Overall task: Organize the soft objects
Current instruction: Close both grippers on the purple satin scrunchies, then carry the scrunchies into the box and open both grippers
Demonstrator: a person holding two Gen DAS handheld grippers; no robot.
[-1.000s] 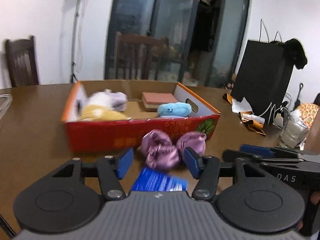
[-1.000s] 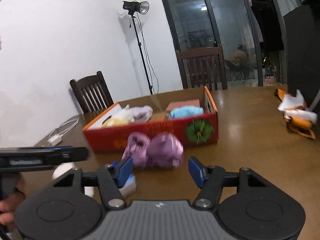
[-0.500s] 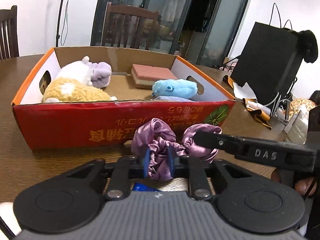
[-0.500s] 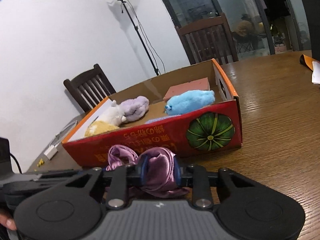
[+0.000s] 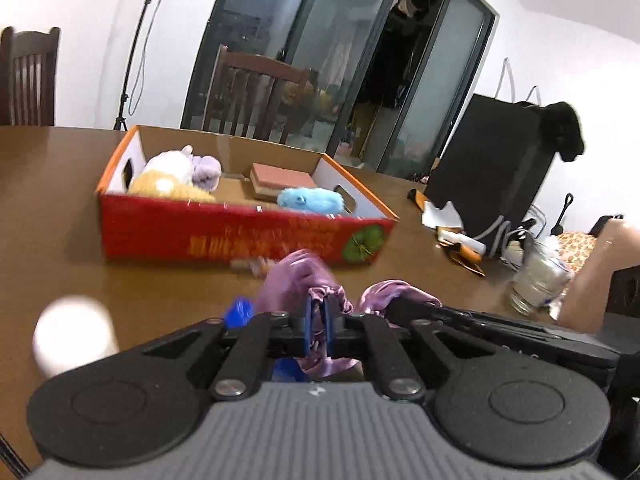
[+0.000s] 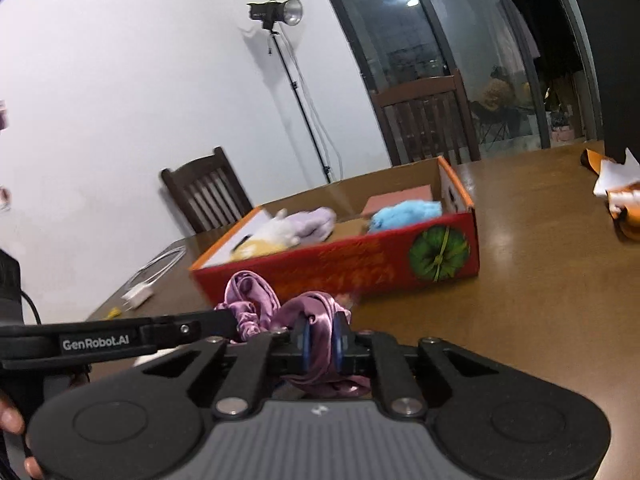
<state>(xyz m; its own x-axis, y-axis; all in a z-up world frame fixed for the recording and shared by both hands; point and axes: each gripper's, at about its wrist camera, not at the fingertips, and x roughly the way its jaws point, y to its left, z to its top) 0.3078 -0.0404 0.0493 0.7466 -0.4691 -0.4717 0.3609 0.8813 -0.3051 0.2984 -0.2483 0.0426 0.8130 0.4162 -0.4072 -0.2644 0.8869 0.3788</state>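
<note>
With its blue pads drawn nearly together, the left gripper point(image 5: 318, 314) pinches a fold of purple satin scrunchie point(image 5: 298, 280), the cloth bunching out above and below the pads. Item two, the right gripper point(image 6: 320, 338), likewise closed to a narrow gap, clamps a second purple satin scrunchie point(image 6: 316, 314); its neighbour shows just to the left in that view, partly behind the other tool's black finger. Both scrunchies sit close side by side, in front of the red cardboard box point(image 5: 240, 236), near its long printed wall and outside it; whether they rest on the table or are lifted clear of it cannot be told. Box contents, left wrist view: a white and yellow plush toy point(image 5: 168, 176) at the left end, a lilac plush point(image 5: 206, 170) touching it, a pink sponge block point(image 5: 282, 180) toward the back, a light blue plush point(image 5: 310, 200) at the right end. Brown wooden table point(image 5: 60, 216) bears the box. Also on the table: a blurred white round object point(image 5: 74, 334) near left, a blue packet point(image 5: 238, 312) partly hidden beside the left gripper, orange and white wrappers point(image 5: 452, 228) at right, a white charger with cable point(image 6: 140, 290) at far left of the right wrist view. Behind: two dark wooden chairs, a light stand point(image 6: 276, 14), glass doors.
</note>
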